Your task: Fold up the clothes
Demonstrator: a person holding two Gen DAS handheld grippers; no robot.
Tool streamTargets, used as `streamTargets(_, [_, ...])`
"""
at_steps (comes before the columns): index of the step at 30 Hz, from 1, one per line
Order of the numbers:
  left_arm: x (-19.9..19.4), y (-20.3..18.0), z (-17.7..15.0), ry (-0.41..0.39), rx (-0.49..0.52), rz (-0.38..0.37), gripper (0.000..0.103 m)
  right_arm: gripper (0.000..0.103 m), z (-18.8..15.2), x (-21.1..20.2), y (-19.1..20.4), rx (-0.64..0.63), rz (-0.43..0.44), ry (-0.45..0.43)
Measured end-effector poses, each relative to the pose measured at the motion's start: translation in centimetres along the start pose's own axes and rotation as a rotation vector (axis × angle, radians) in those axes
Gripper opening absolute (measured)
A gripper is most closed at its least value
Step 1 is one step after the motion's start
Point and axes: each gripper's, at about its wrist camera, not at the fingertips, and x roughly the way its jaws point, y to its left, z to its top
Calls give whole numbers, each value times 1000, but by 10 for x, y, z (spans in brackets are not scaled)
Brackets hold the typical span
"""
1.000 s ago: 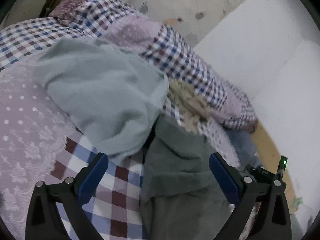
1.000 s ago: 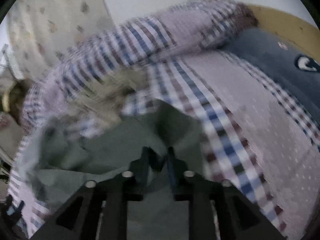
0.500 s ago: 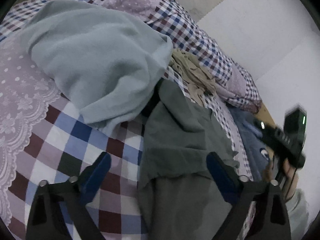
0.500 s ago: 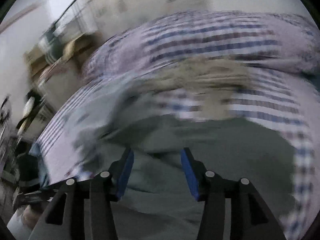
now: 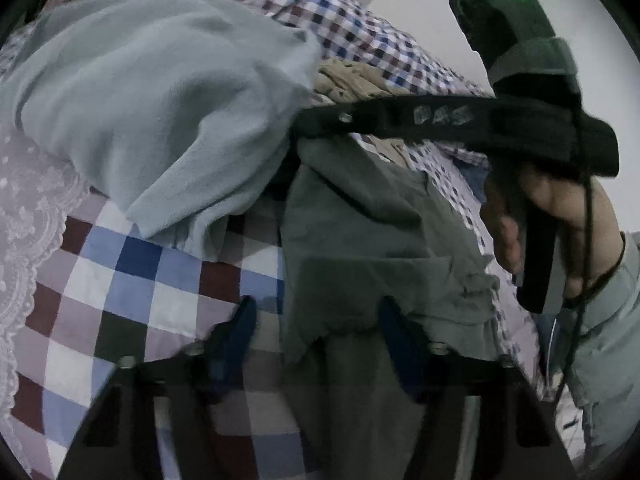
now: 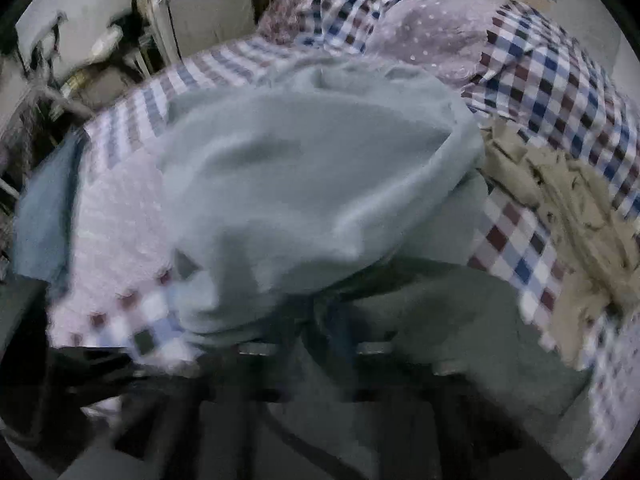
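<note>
A grey-green garment (image 5: 372,232) lies crumpled on the checked bedspread (image 5: 132,280). My left gripper (image 5: 316,332) is open but narrowed, its blue pads (image 5: 240,328) on either side of the garment's near edge. My right gripper (image 5: 312,124), held by a hand (image 5: 560,224), reaches in from the right to the garment's far corner. The right wrist view is blurred; there the right gripper (image 6: 328,316) looks shut on the grey-green garment (image 6: 440,320), just under a light blue fleece garment (image 6: 320,184).
The light blue fleece (image 5: 160,92) is heaped at the left and overlaps the grey-green garment's far edge. A beige garment (image 5: 352,76) lies beyond, a bunched checked quilt (image 5: 360,28) behind it. A white wall (image 5: 420,8) stands at the back right; furniture (image 6: 100,60) past the bed's left.
The left gripper's fingers have drawn closer together around the grey-green garment's near edge. The right gripper opened, swung left, and now looks shut at the far corner; its hand has entered the left view.
</note>
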Motion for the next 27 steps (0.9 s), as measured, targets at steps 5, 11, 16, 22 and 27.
streamTargets(5, [-2,-4,2,-54,-2,-4,3,0,9,-32,-32,132,-26,-130])
streamTargets(11, [-25,-7,10,-186,-54,4,3,1,15,-57,-57,230,-91,-217])
streamTargets(16, [-21,11,7,-168,-149,80,3,8,17,-39,-64,281,-67,-180])
streamTargets(22, [-26,25,8,-173,-213,46,8,44,8,-34,-71,332,-17,-183])
streamTargets(27, [-12,11,9,-108,-140,-37,56,50,-28,-84,-81,359,-18,-260])
